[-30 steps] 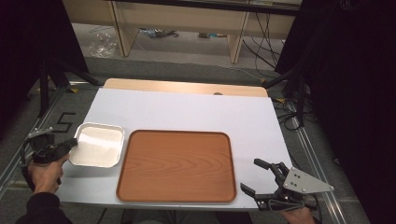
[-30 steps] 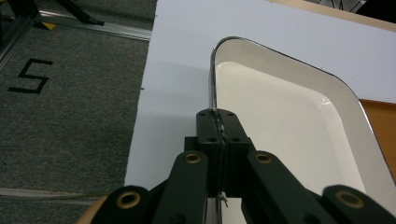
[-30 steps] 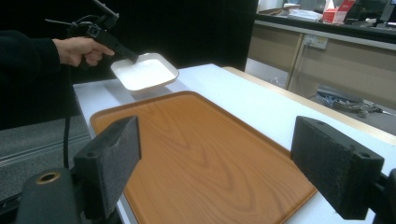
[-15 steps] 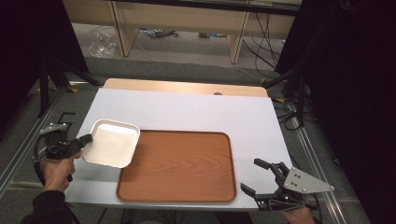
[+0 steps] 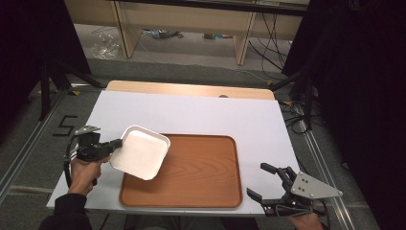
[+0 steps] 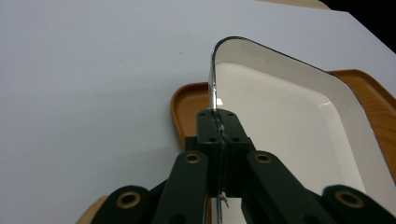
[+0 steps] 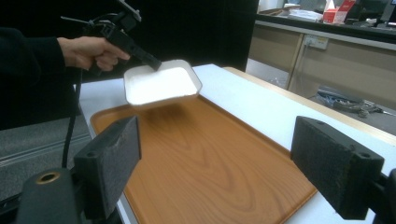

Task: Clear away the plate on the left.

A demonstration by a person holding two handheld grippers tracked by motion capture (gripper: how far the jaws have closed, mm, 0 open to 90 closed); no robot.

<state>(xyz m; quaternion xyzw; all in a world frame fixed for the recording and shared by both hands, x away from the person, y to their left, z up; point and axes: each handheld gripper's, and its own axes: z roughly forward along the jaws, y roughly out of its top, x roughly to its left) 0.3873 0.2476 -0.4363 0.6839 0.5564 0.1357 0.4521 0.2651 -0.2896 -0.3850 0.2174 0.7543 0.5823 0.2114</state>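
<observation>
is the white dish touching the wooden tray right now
Apart. In the right gripper view the white square dish, held by its rim in the left gripper, hangs above the brown wooden tray, with a shadow beneath it.

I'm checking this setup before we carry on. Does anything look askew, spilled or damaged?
Nothing is spilled or damaged. The white dish is tilted in mid-air over the left corner of the wooden tray, pinched by its rim in the left gripper. The right gripper is open beside the tray.
</observation>
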